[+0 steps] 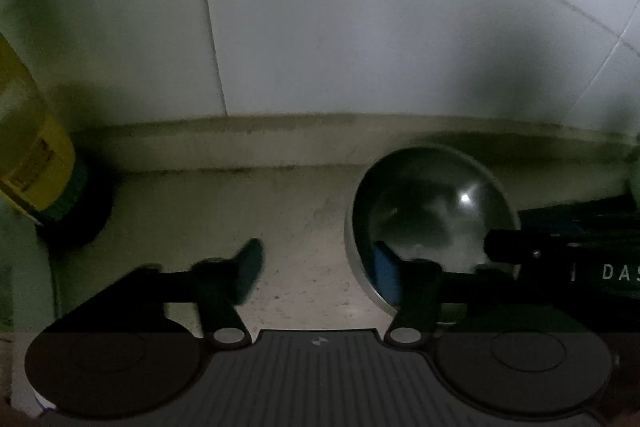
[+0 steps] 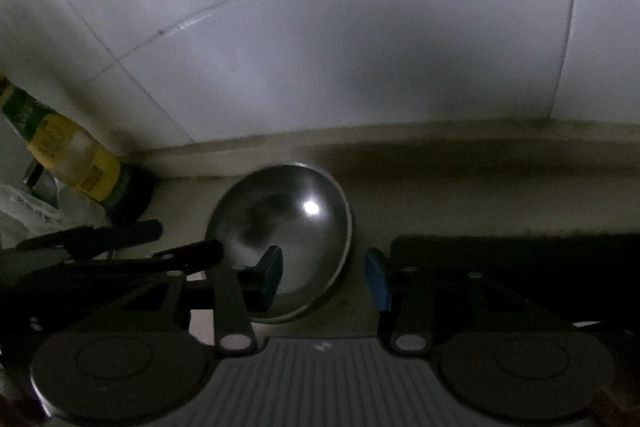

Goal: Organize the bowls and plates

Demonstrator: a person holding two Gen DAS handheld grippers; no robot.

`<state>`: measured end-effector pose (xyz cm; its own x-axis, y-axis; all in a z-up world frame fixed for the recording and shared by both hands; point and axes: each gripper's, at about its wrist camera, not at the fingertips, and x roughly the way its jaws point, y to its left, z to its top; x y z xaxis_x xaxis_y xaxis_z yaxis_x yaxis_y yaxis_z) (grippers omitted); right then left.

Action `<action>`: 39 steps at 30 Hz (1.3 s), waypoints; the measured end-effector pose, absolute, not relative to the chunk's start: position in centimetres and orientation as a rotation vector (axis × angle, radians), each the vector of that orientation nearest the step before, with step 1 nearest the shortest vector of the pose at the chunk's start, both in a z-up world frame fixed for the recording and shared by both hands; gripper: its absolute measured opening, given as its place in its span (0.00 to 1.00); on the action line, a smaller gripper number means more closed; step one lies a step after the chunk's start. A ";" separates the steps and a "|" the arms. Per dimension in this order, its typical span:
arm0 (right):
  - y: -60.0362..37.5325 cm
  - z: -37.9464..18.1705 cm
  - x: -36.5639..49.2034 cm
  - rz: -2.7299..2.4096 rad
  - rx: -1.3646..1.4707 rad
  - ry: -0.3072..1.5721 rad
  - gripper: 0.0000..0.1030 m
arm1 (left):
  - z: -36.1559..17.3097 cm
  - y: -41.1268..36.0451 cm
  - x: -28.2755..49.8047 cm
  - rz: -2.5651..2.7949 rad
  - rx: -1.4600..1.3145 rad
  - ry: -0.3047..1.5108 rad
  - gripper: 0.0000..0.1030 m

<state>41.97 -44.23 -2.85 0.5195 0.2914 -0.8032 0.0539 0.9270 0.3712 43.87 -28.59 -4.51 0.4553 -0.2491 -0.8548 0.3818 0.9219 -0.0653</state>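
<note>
Left wrist view: my left gripper [image 1: 320, 273], jaws parted, straddles the near-left rim of a steel bowl [image 1: 432, 195], one blue pad inside, the other outside on the counter [image 1: 240, 203]; whether either pad touches, I cannot tell. Right gripper [image 2: 326, 273]: jaws likewise apart across the bowl's [image 2: 288, 203] right rim, contact unclear. Both point steeply down. Bowl sits upright near the tiled wall [image 2: 320, 47]. Yellow-labelled bottle [image 2: 76, 163] at left corner.

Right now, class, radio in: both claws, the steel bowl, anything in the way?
Left claw open, one finger inside steel bowl. Right claw open, straddling the bowl rim. Bowl upright on counter. Yellow-labelled bottle off left, clear.
</note>
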 end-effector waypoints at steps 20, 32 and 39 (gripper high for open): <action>-44.0 -4.8 42.7 0.195 0.447 1.058 0.16 | -3.4 -28.9 43.7 -0.426 0.149 1.003 0.33; -43.5 0.1 41.5 0.212 0.416 0.967 0.16 | 0.8 -27.1 42.0 -0.392 0.136 0.903 0.36; -42.1 3.0 40.0 0.245 0.377 0.926 0.16 | 3.6 -24.7 39.7 -0.359 0.125 0.843 0.38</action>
<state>40.00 -42.05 3.02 0.5806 0.3638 -0.7284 -0.0447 0.9076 0.4175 39.65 -24.65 3.65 0.6095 -0.2607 -0.7487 0.3586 0.9329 -0.0330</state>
